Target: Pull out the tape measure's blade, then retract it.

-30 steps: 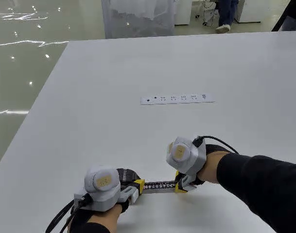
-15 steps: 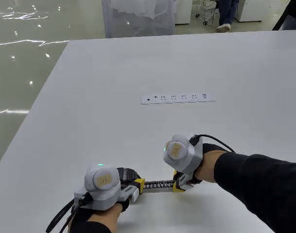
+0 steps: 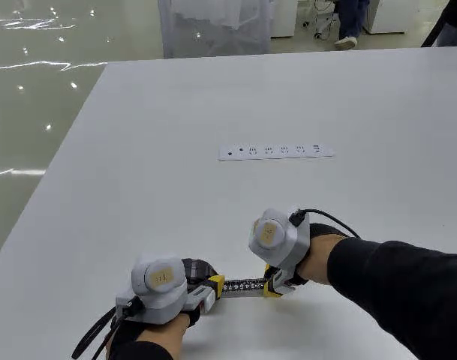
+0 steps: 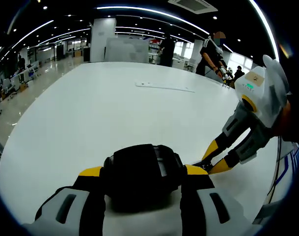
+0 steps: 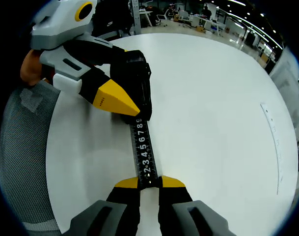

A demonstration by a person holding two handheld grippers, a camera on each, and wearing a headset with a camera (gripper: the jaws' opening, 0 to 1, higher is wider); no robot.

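The black tape measure (image 3: 199,271) rests on the white table (image 3: 213,112) near its front edge. My left gripper (image 3: 205,291) is shut on its case (image 4: 143,174), one yellow-tipped finger on each side. A short length of blade (image 3: 244,286) runs right from the case. Its printed numbers read clearly on the blade (image 5: 143,152) in the right gripper view. My right gripper (image 3: 271,289) is shut on the blade's end (image 5: 149,181), a few centimetres from the case (image 5: 136,86). The left gripper's fingers (image 5: 112,97) show beside the case there. The right gripper's fingers (image 4: 212,149) show in the left gripper view.
A flat white power strip (image 3: 276,151) lies mid-table, well beyond both grippers. The table's left edge (image 3: 57,161) drops to a glossy floor. People stand past the far edge (image 4: 211,51). A black cable (image 3: 93,343) trails from the left gripper.
My right gripper has slid a little left toward the case, so the exposed blade is slightly shorter. The left gripper and case have stayed put.
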